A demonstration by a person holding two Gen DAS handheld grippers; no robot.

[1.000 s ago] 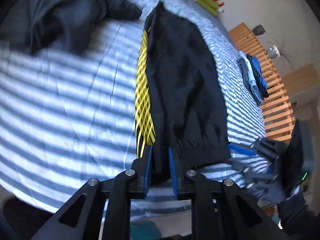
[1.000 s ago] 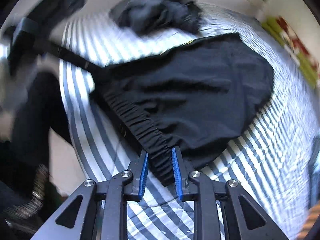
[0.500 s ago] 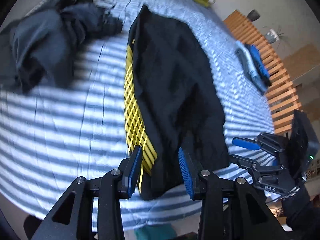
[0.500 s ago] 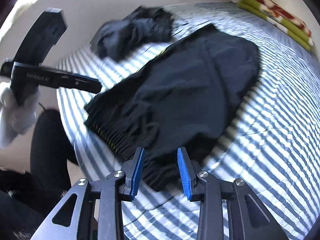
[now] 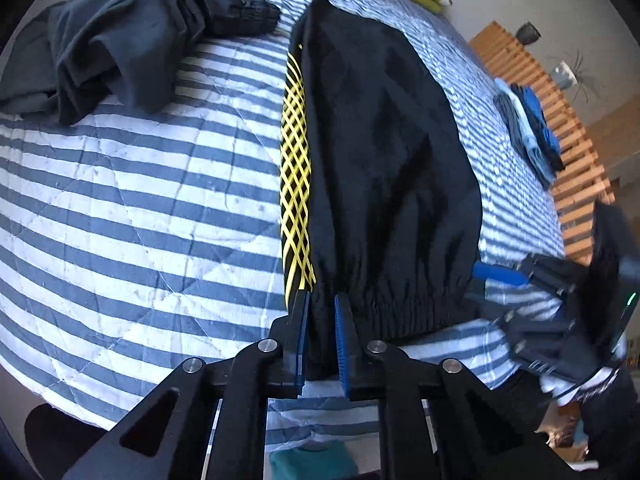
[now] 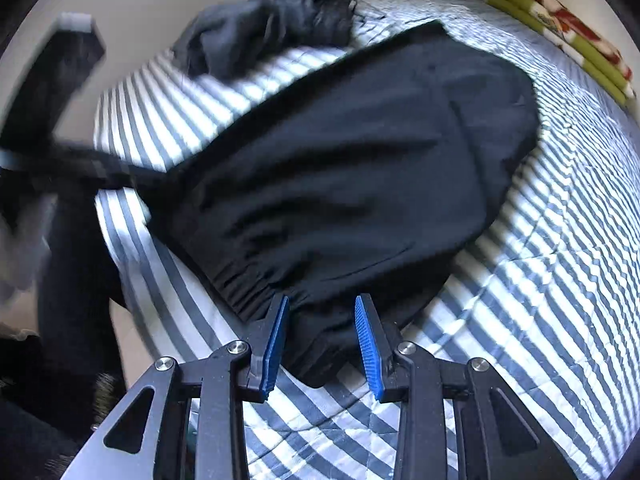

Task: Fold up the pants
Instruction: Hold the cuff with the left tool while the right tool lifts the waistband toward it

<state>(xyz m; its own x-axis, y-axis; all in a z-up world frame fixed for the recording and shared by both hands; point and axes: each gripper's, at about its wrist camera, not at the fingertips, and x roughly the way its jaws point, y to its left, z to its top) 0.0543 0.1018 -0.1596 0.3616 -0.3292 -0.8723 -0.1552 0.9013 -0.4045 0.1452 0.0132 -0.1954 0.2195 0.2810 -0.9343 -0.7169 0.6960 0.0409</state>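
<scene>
Left wrist view: the left tool (image 5: 320, 312) has just squeezed shut on the waistband of the black pants (image 5: 384, 152), which lie flat on the striped bed (image 5: 140, 208).

Right wrist view: the right tool (image 6: 322, 320) sits loose around the other waistband corner, not pinching yet, so lifting must wait.

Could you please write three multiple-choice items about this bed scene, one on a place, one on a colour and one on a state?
1. Where does the crumpled grey garment lie relative to the black pants in the left wrist view?
A. upper left
B. on top of them
C. lower right

2. What colour is the lattice stripe along the pants?
A. red
B. yellow
C. white

3. How is the left gripper?
A. wide open above bare bedding
B. out of view
C. closed on the pants' cuff

Answers: 1 A, it sits apart on the striped bedspread; 2 B, yellow criss-cross; 3 C, cuff fabric pinched between its pads.
</scene>
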